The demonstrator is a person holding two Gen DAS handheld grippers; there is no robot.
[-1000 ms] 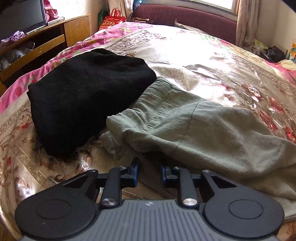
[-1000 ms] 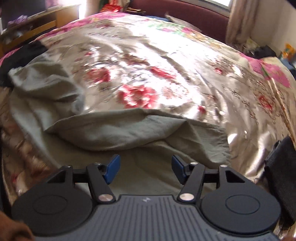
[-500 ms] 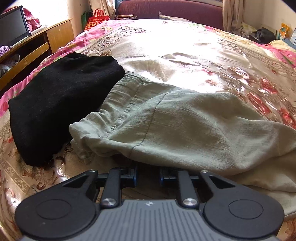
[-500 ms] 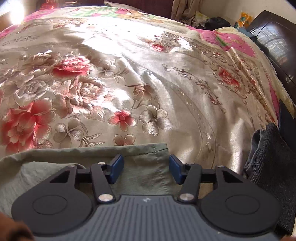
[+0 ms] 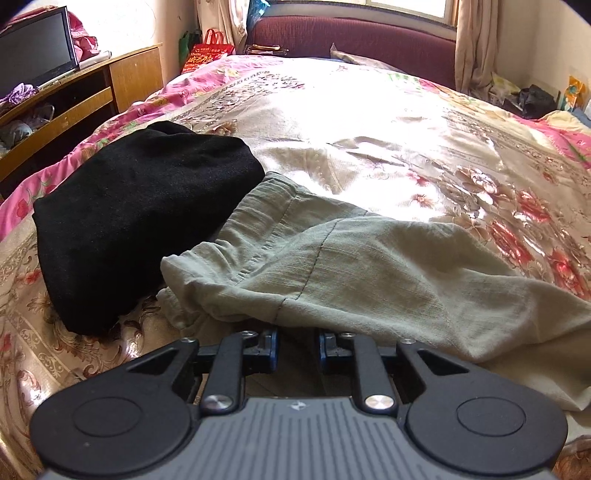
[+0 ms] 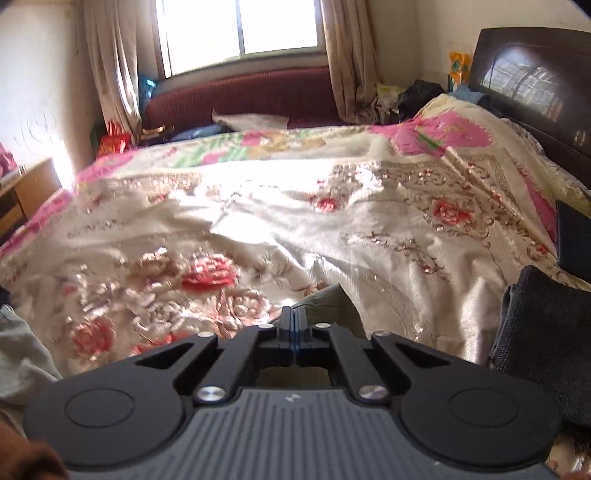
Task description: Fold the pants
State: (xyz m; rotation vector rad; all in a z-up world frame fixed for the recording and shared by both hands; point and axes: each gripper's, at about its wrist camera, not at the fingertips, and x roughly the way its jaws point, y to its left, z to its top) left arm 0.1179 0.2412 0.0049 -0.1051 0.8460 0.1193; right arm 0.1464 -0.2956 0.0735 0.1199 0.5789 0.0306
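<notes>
one green pants (image 5: 369, 273), one black folded garment (image 5: 140, 221), one dark grey garment (image 6: 546, 347), two grippers.

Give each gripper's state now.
Left gripper: narrow gap, tips under the green pants; grip cannot be told.
Right gripper: just closed on the pants' hem.

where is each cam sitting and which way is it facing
Left wrist: on the left gripper, angled down along its fingers at the green pants beside a black garment; only the gripper shows.
Right wrist: on the right gripper, its jaws just closed on a pants edge, facing the window.
Shared: the flowered bedspread, the pants.
</notes>
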